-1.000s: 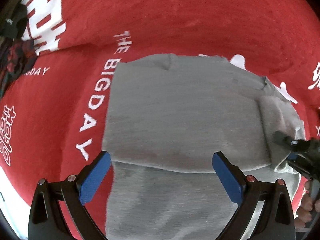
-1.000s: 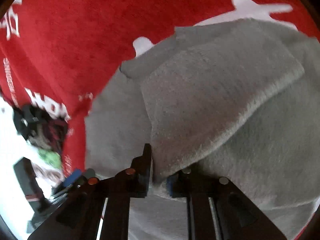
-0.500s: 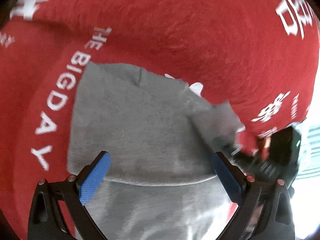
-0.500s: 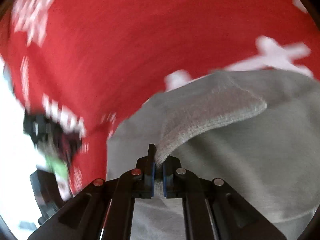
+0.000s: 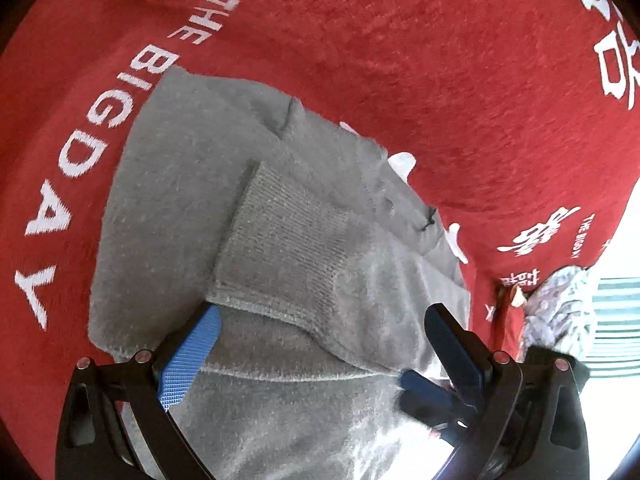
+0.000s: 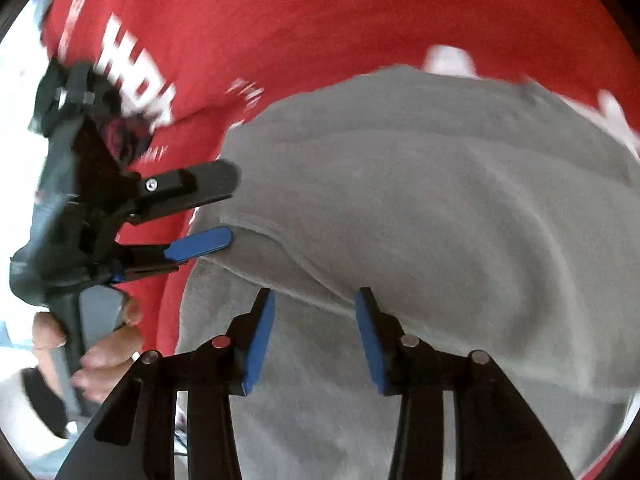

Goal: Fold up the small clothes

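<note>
A grey fleecy garment point(image 5: 192, 216) lies on a red cloth point(image 5: 400, 60) printed with white lettering. Its ribbed cuff point(image 5: 288, 248) is folded across the body, and a fold edge runs across just ahead of both claws.

The garment's lower part is cut off by the frame edge. The right wrist view is blurred, so its lettering cannot be read.

The left claw point(image 5: 320, 340) hangs over the garment with jaws spread wide, holding nothing. The right claw point(image 6: 314, 336) is also parted and empty, fingertips at the fold edge. At that view's left a hand point(image 6: 100, 344) grips the left claw's handle.
</note>
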`<state>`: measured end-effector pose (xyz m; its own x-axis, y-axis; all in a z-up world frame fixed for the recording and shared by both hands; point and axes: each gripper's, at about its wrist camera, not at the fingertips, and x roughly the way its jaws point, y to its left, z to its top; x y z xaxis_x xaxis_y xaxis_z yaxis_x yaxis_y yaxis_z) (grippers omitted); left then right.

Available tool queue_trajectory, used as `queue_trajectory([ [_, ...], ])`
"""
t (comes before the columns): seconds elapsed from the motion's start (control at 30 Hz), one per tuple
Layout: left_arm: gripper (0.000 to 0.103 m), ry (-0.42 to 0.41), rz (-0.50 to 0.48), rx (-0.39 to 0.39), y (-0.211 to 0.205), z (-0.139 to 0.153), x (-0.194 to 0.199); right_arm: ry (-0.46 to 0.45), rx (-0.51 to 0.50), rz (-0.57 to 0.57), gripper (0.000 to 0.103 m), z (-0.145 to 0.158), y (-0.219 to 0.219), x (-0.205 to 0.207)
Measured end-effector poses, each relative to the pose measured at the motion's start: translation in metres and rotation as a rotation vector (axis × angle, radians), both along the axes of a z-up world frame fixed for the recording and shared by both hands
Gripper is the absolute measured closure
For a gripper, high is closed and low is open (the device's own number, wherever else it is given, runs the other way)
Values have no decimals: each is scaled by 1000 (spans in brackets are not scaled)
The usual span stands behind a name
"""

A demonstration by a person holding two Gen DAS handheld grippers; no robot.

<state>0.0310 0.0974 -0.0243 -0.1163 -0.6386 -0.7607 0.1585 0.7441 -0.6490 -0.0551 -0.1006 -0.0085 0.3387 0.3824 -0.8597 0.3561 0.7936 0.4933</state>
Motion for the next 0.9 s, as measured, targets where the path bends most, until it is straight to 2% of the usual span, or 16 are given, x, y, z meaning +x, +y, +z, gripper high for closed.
queue_trajectory([
  [0.2, 1, -25, -13, 31, -10, -1, 6, 80, 129, -480, 57, -12, -95, -113],
  [0.33, 4, -54, -23, 83, -13, -4, 14, 63, 195, -681, 57, -21, -130, -152],
  [0.4, 36, -68, -27, 114, -14, -6, 16, 38, 243, -768, 57, -28, -140, -158],
  [0.43, 76, -60, -39, 117, -15, -8, 17, 28, 272, -806, 57, -32, -144, -159],
  [0.47, 96, -25, -46, 98, -14, -13, 18, 18, 289, -825, 58, -34, -151, -159],
  [0.5, 96, -18, -35, 91, -12, -14, 18, 5, 298, -835, 69, -35, -153, -157],
  [0.53, 96, -37, -28, 82, -9, -10, 16, 10, 289, -827, 93, -34, -154, -154],
  [0.57, 96, -65, -36, 76, -7, -3, 12, 27, 260, -803, 96, -32, -154, -148],
  [0.63, 96, -121, -63, 67, -4, 13, 2, 10, 220, -756, 97, -22, -157, -144],
  [0.73, 96, -148, -103, 76, -4, 17, -12, -25, 147, -659, 97, -6, -169, -149],
  [0.8, 96, -138, -125, 123, -6, 5, -19, 4, 109, -620, 97, -11, -172, -151],
  [0.9, 96, -128, -121, 173, 0, -7, -22, 49, 133, -579, 97, -32, -175, -159],
])
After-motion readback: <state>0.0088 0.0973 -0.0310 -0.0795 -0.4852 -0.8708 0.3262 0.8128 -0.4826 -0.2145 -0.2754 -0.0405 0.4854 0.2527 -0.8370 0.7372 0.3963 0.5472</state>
